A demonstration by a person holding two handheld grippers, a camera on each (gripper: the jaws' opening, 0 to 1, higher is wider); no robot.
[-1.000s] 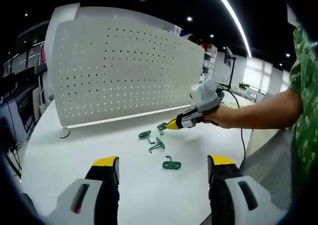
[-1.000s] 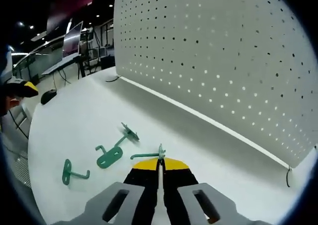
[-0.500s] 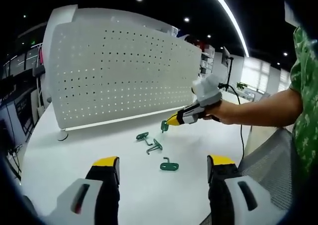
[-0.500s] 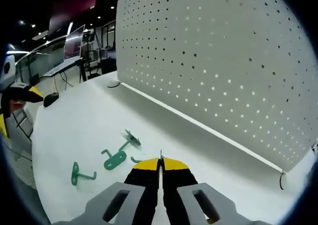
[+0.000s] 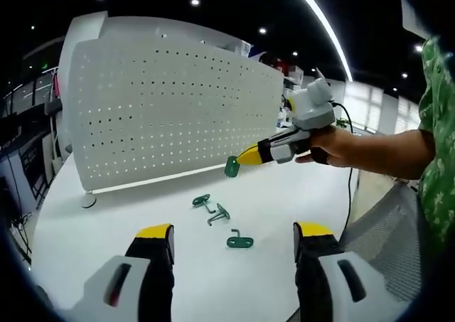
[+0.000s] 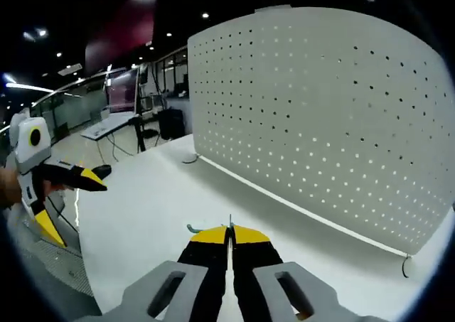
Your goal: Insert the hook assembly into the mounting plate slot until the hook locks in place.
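The right tongs (image 6: 229, 231) are squeezing tight on a green hook (image 5: 232, 168). In the right gripper view the yellow tips are pressing together, and a bit of the green hook is poking out just to the left of them. In the left gripper view the right tongs (image 5: 243, 158) are coming in from the right side, with a person's hand (image 5: 328, 146) gripping them. The green hook is hanging from their yellow tip, up in the air above the bench (image 5: 106, 222) and in front of the big white board with holes (image 5: 170, 102).

The left tongs (image 5: 232, 232) are standing wide open, with nothing between them. Their two yellow tips are sitting far apart at the bottom of the left gripper view. In the right gripper view the left tongs (image 6: 71, 194) are showing at the far left edge, above the edge of the bench.

Three more green hooks are lying on the white bench. Two of them (image 5: 201, 202) (image 5: 219, 213) are lying close together. The third one (image 5: 239, 241) is lying a little nearer to the left tongs.

The white board with holes is standing upright on the bench, behind the hooks. A sleeve with a green pattern (image 5: 437, 144) is showing at the right edge of the left gripper view.
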